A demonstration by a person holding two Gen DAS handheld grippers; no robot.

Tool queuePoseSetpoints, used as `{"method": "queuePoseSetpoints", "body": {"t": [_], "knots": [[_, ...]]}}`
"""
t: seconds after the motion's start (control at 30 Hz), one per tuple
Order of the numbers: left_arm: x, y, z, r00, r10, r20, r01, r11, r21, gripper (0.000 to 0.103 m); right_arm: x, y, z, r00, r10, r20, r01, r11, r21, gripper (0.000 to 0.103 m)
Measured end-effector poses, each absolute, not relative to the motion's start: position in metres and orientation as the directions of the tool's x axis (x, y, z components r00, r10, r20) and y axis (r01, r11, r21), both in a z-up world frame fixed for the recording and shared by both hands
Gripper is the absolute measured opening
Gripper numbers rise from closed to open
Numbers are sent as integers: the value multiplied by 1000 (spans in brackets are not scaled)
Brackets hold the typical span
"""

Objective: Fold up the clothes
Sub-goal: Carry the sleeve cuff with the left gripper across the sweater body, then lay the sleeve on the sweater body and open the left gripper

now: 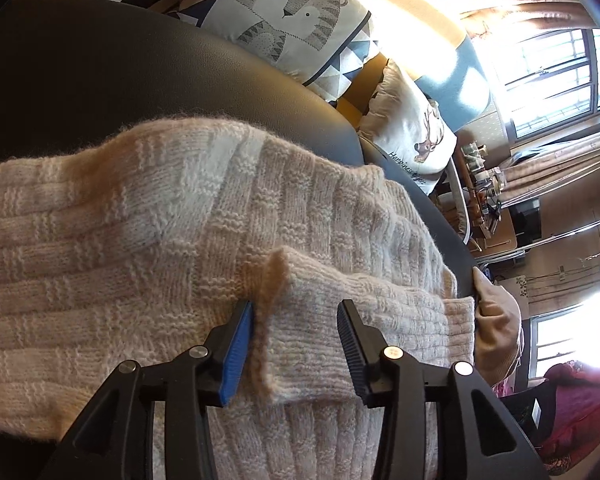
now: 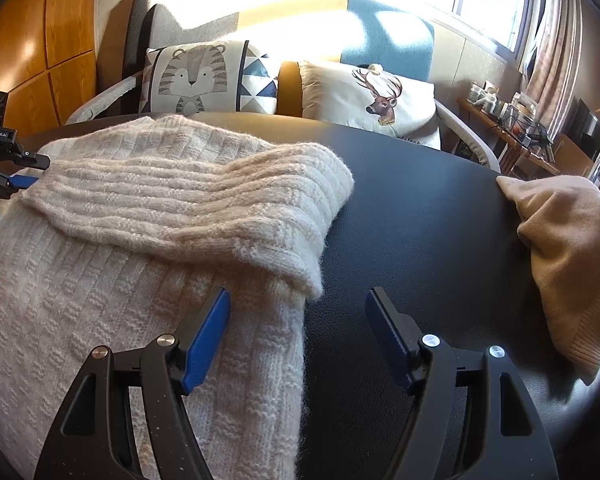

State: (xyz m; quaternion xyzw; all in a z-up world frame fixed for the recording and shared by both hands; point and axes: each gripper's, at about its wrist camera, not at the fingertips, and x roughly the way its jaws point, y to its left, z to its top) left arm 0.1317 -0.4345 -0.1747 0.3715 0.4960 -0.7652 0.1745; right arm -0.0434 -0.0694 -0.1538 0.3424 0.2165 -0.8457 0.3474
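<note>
1 cream knit sweater [image 2: 140, 240], 1 tan garment [image 2: 568, 256], 2 grippers [image 2: 298, 312], 2 cushions [image 2: 204, 76] (tiger, deer).

Hard sunlight floods through the windows [image 1: 556, 80] beyond each hand-held gripper, blowing out the sofa back [image 2: 284, 12] in glare; the black table [image 2: 420, 220] stays dim, and fisheye curvature darkens both frames' edges.
</note>
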Motion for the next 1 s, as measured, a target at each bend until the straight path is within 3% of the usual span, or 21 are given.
{"method": "queuePoseSetpoints", "body": {"t": [0.13,0.2,0.23,0.33,0.57,0.83,1.0], "knots": [[127,-433,-174,-667,118,-736,615,-471,-633,43,-42,-69,-153,-527,-440,-727,733,-668,-127,73],[125,-430,-173,-663,120,-739,604,-497,-623,33,-41,-68,-152,-532,-439,-724,732,-668,-133,73],[124,-429,-173,-662,124,-739,599,-506,-621,20,-40,-67,-151,-534,-438,-723,730,-670,-133,73],[125,-426,-176,-671,149,-727,583,-500,-641,10,-41,-64,-150,-540,-434,-721,721,-681,-130,73],[154,-436,-143,-754,64,-654,555,-470,-686,8,-46,-52,-145,-569,-423,-705,691,-711,-132,73],[182,-445,-140,-711,26,-702,609,-476,-635,8,-53,-57,-141,-572,-425,-701,687,-715,-127,73],[195,-446,-148,-729,28,-684,610,-425,-668,8,-49,-77,-145,-546,-434,-717,739,-652,-168,73]]}}
